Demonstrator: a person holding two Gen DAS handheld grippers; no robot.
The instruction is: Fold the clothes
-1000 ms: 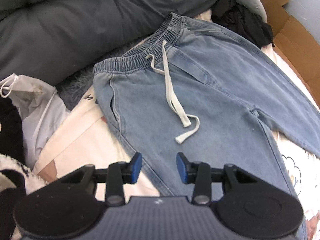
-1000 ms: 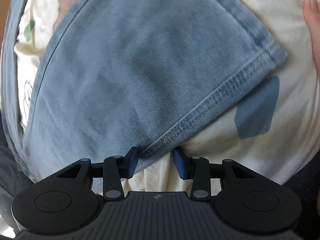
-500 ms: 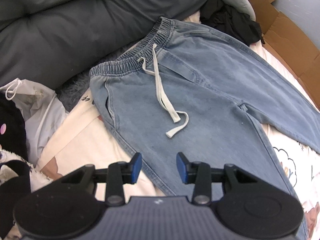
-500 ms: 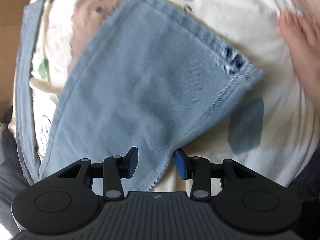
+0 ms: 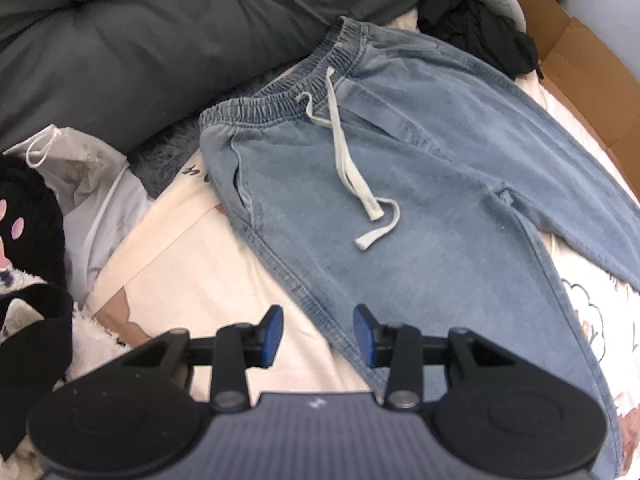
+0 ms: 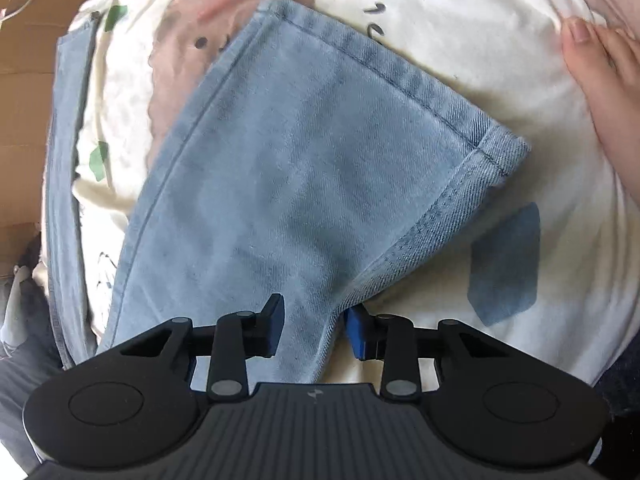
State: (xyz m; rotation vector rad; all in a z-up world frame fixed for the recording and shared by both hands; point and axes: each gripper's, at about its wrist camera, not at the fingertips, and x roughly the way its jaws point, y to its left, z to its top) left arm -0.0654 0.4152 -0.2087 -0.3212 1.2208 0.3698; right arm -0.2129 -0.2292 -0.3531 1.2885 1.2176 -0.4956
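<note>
Light blue drawstring jeans (image 5: 420, 184) lie flat on the printed cream sheet (image 5: 192, 280), waistband toward the grey cushions, white drawstring (image 5: 352, 176) loose on the front. My left gripper (image 5: 318, 334) hovers open over the jeans' left side seam, holding nothing. In the right wrist view one jeans leg (image 6: 312, 184) lies with its hem (image 6: 448, 216) at the right. My right gripper (image 6: 314, 330) stands open, and the lower corner of that leg runs between its fingers. The other leg (image 6: 60, 160) runs along the left edge.
Dark grey cushions (image 5: 160, 40) lie behind the waistband. A white plastic bag (image 5: 88, 184) and a black plush toy (image 5: 28, 240) sit at the left. Black clothes (image 5: 480, 28) and cardboard (image 5: 588, 80) are at the far right. A person's bare foot (image 6: 604, 72) rests on the sheet beside the hem.
The left gripper's view has shifted a little over the jeans. The right gripper has drawn back from the leg, so more of it shows; its hem corner now lies between the fingers.
</note>
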